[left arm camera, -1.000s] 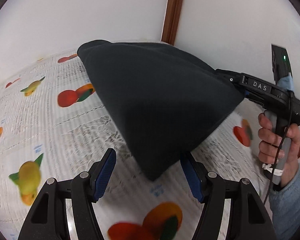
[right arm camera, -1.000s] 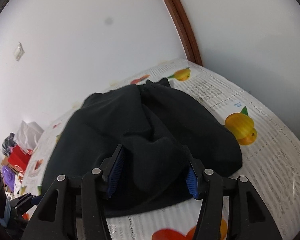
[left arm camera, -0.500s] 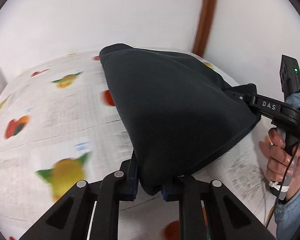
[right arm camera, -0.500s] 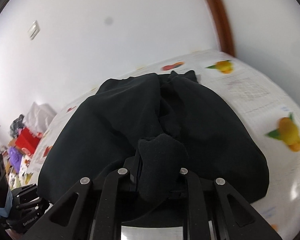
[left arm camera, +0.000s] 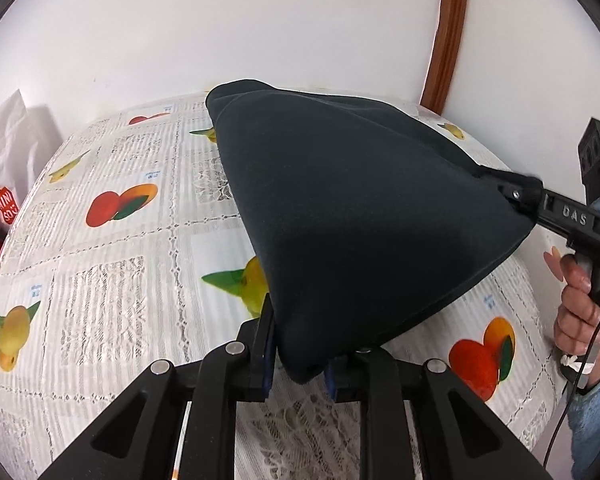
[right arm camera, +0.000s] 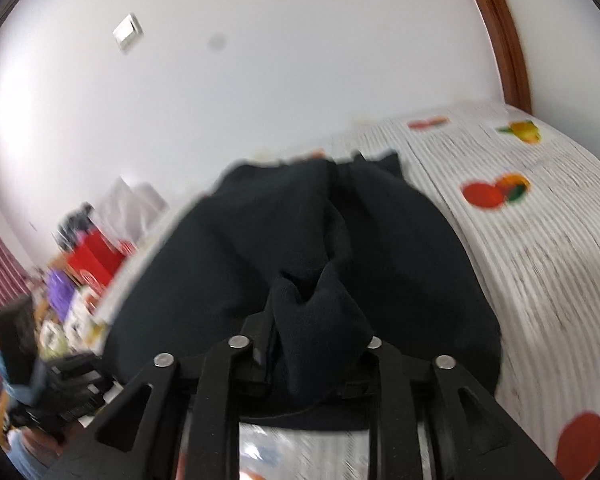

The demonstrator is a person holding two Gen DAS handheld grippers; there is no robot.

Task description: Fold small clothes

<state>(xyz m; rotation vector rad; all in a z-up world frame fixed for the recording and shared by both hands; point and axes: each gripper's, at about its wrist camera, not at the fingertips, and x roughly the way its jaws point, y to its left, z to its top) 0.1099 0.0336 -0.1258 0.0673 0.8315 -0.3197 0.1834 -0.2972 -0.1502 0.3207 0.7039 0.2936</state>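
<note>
Left gripper (left arm camera: 296, 364): I pinch a corner of the dark garment (left arm camera: 360, 216); jaws opening slightly.
Right gripper (right arm camera: 320, 356): pinches another corner, jaws opening slightly.
Progress: garment lifted off the desk (left arm camera: 120, 264), fold not yet laid.

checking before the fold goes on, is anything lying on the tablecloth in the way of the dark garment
Nothing visible does. The dark garment is pinched in both the left gripper and the right gripper, and the fruit-print tablecloth around it shows no other objects.

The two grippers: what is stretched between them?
A dark garment, pinched by the left gripper and right gripper; left wrist view shows it.
</note>
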